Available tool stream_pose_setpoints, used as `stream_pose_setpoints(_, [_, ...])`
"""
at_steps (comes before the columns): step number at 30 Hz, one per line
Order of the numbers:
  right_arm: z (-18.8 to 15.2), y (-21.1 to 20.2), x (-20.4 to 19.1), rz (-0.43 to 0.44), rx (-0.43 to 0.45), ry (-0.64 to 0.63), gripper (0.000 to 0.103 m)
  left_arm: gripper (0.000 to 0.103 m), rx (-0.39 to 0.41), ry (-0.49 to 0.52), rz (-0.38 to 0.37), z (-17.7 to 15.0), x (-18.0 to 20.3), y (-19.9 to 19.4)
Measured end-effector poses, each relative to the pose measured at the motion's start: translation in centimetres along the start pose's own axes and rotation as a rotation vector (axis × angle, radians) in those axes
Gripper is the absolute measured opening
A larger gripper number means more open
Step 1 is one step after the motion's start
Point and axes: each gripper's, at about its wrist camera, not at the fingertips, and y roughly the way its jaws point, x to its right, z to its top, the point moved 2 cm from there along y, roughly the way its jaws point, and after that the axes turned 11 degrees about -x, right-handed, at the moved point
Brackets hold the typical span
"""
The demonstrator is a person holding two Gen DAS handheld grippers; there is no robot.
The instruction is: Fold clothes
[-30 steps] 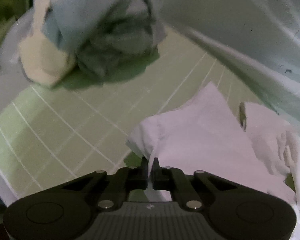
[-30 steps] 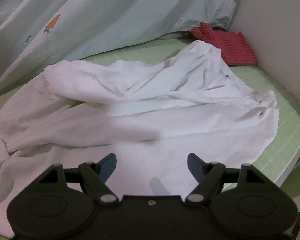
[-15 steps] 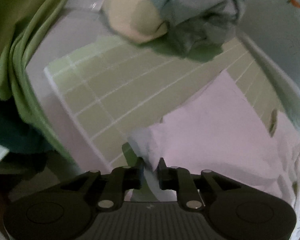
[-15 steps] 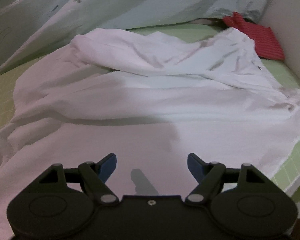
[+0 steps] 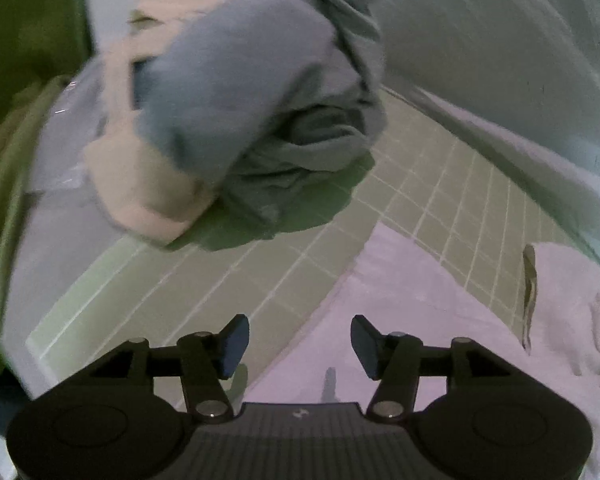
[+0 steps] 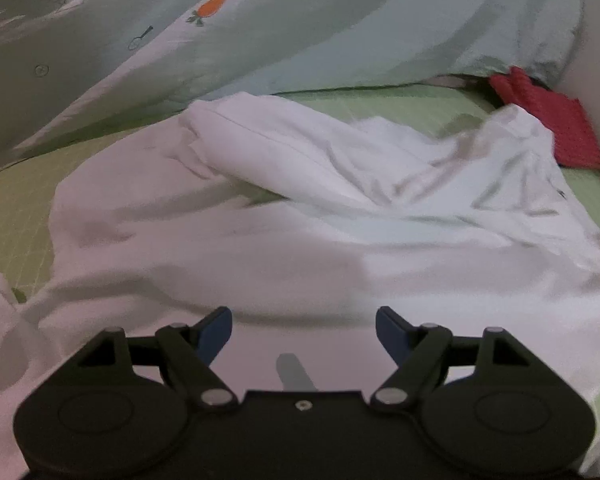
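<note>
Two grippers are held over a white garment (image 6: 260, 248) that is spread, still rumpled, on the green gridded mat (image 5: 432, 200). The left gripper (image 5: 299, 344) has just been opening, and nothing is seen between its parted jaws; a corner of the white cloth lies just beneath them. The right gripper (image 6: 303, 334) is spread wide and empty above the garment's middle. For a clean fold, the bunched upper layer should first be smoothed flat, and an edge (not a loose wrinkle) should be taken. Nearby, a grey and cream bundle of clothes (image 5: 236, 120) is piled on the mat, a carrot-print quilt (image 6: 300, 24) crowds the far side, and a red cloth (image 6: 552, 128) touches the garment's far corner.
</note>
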Motion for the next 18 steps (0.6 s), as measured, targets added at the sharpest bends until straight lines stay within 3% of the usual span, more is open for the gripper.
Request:
stream_pose_setpoints(5, [3.4, 2.0, -1.0, 0.037, -0.001, 0.046, 0.080, 0.061, -0.060, 0.005, -0.011, 2.2, 1.3, 3.8])
stream_pose_setpoints(10, [6.9, 5.4, -0.8, 0.104, -0.090, 0.206, 0.080, 0.066, -0.077, 0.036, -0.029, 4.1, 2.7, 6.3])
stream_pose_setpoints(18, [9.1, 9.1, -2.3, 0.087, -0.168, 0.328, 0.080, 0.068, -0.071, 0.060, -0.078, 6.3, 4.2, 8.2])
